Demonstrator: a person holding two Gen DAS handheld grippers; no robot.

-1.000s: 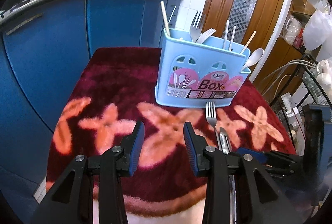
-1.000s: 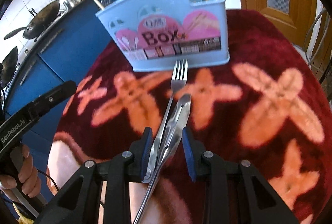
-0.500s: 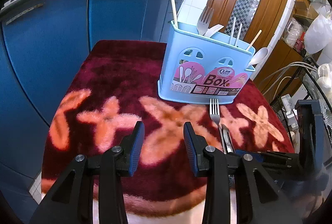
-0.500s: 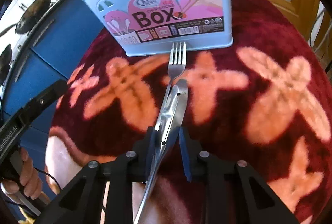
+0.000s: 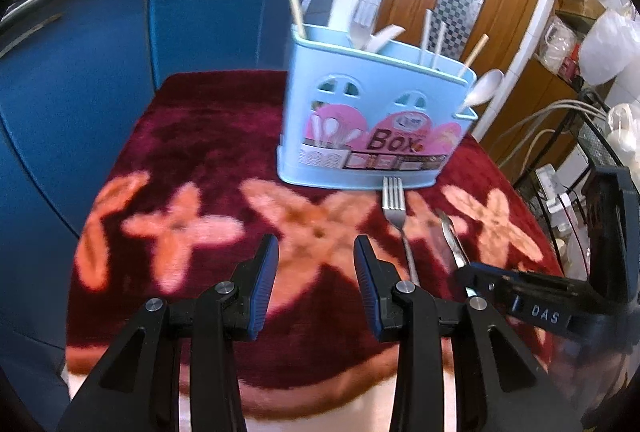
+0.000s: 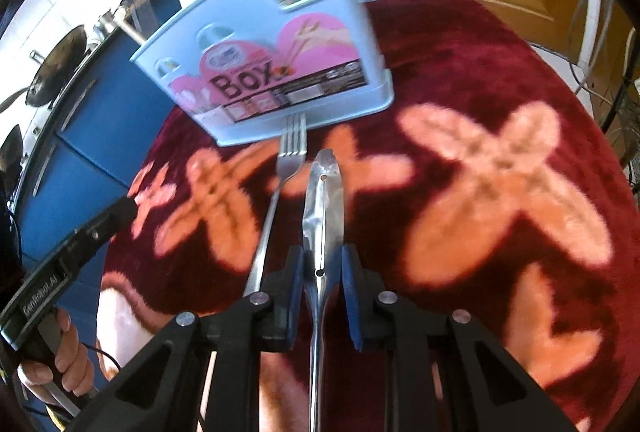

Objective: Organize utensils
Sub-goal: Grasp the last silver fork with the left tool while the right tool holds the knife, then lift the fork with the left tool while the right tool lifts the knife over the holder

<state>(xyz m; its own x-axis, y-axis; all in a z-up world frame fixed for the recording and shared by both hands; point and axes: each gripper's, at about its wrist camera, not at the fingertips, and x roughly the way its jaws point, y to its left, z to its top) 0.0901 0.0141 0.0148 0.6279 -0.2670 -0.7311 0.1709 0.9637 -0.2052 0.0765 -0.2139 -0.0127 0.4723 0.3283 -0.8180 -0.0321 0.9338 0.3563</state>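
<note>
Utensils: one fork [image 6: 291, 152], one peeler [image 6: 323, 200].

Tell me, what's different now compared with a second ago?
The right gripper fingers closed in on the metal tongs and swung them away from the fork, which no longer lies between the fingers. The fork, the blue utensil box and the open, empty left gripper stayed as they were.
</note>
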